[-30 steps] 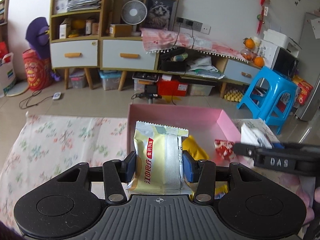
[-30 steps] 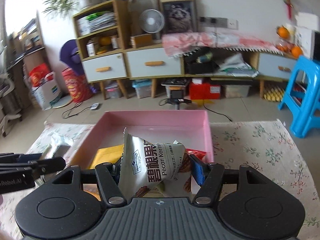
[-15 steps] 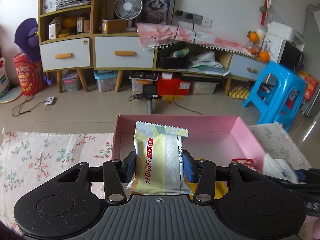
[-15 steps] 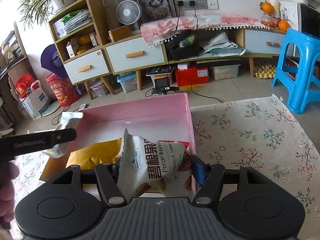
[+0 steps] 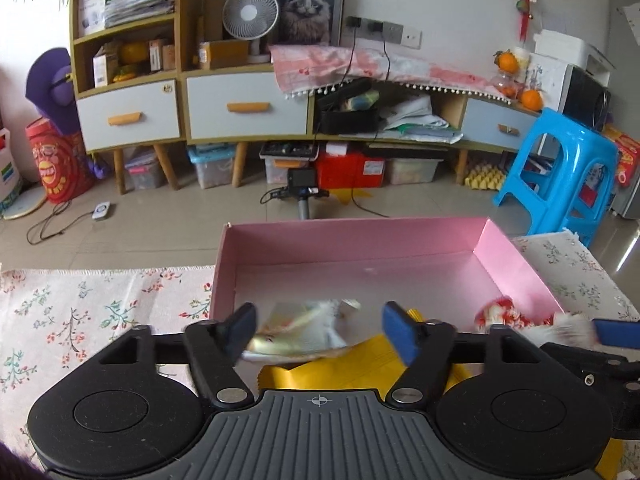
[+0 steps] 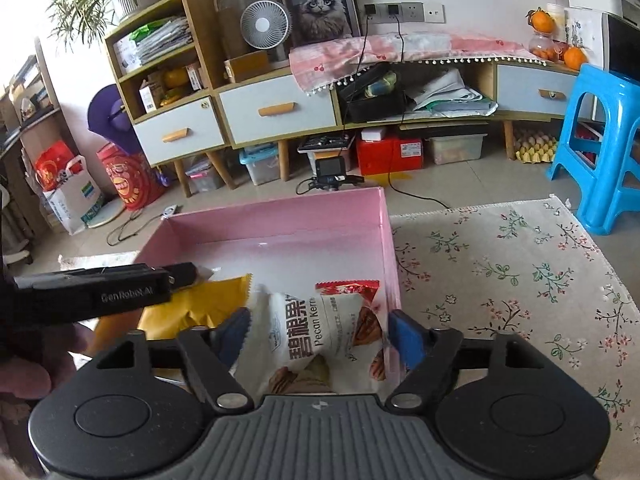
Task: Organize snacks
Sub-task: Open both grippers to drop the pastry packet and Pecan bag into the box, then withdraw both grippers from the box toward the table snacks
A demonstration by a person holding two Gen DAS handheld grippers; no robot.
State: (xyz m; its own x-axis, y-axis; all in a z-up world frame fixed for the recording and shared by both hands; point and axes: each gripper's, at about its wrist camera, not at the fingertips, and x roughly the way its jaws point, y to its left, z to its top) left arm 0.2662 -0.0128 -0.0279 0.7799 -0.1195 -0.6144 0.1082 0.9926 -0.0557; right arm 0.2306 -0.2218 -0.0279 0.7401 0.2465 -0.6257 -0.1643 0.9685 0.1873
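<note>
My left gripper (image 5: 320, 332) hangs over the near left of the pink box (image 5: 360, 228), jaws opening. Between its pads a pale yellow-and-white snack packet (image 5: 300, 332) shows blurred and tipped over, free of both pads. It lies over a yellow packet (image 5: 340, 372). My right gripper (image 6: 320, 334) is over the box's (image 6: 280, 216) near right corner, jaws opening too. The pecan kernel packet (image 6: 320, 340) sits loose between its pads. A red packet (image 6: 348, 286) lies behind it, and the left gripper's finger (image 6: 100, 292) reaches in from the left.
The box rests on a floral tablecloth (image 6: 500, 272) that runs out to both sides. Another red-and-white packet (image 5: 500, 316) lies at the box's right wall. Beyond the table are a tiled floor, a small camera on a stand (image 5: 304, 184), a blue stool (image 5: 560, 176) and low cabinets.
Both grippers went from shut on their packets to wide apart. The yellow-and-white packet dropped from upright to lying in the box. The pecan packet slumped. The left gripper first shifted right over the box.
</note>
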